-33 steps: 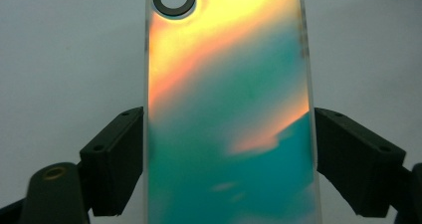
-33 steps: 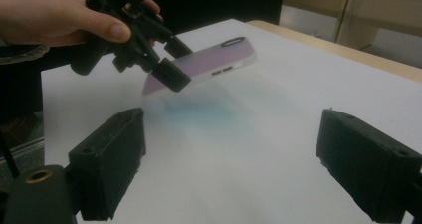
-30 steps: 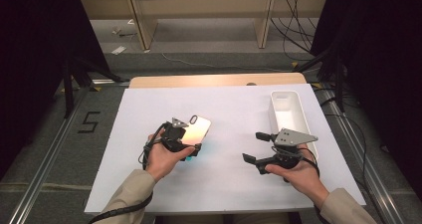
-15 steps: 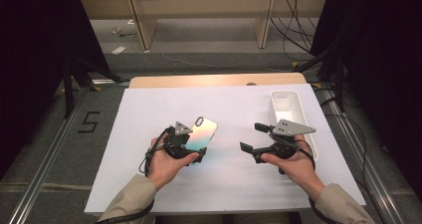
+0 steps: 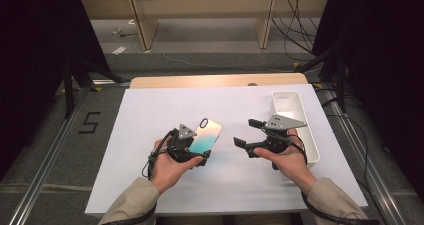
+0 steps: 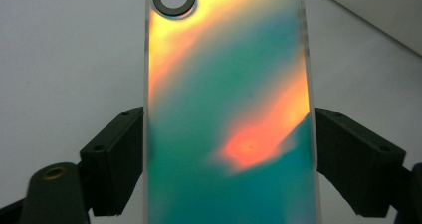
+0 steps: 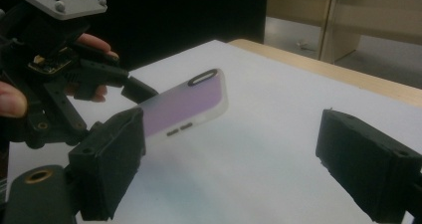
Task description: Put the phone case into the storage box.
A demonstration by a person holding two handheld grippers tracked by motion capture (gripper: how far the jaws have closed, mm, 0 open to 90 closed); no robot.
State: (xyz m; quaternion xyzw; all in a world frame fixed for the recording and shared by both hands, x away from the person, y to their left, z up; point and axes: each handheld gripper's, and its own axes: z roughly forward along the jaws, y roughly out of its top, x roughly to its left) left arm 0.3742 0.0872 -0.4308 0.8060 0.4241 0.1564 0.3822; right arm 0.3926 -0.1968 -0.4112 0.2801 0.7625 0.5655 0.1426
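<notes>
Left gripper point(image 5: 197, 152) clamps the phone case point(image 5: 206, 136) by its 2 long edges; in the left gripper view both black jaws press flat against the sides of the phone case point(image 6: 229, 114), whose glossy back shimmers teal, orange and yellow, with the oval camera cutout at the far end. Seen from above, the case is held just above the white table sheet point(image 5: 150, 135), tilted, its cutout end pointing away from the person and toward the right. Right of it, a small gap away, the right gripper point(image 5: 246, 132) has its jaws spread wide with nothing between them, pointing toward the case. Its own view shows the case point(image 7: 186, 107) lifted off the sheet, looking pale purple from this side, gripped at its near end by the left gripper point(image 7: 134, 104). At the far right of the sheet sits a long white tray point(image 5: 305, 135); its visible floor looks bare, though the right hand point(image 5: 285, 155) covers part of its near end.
</notes>
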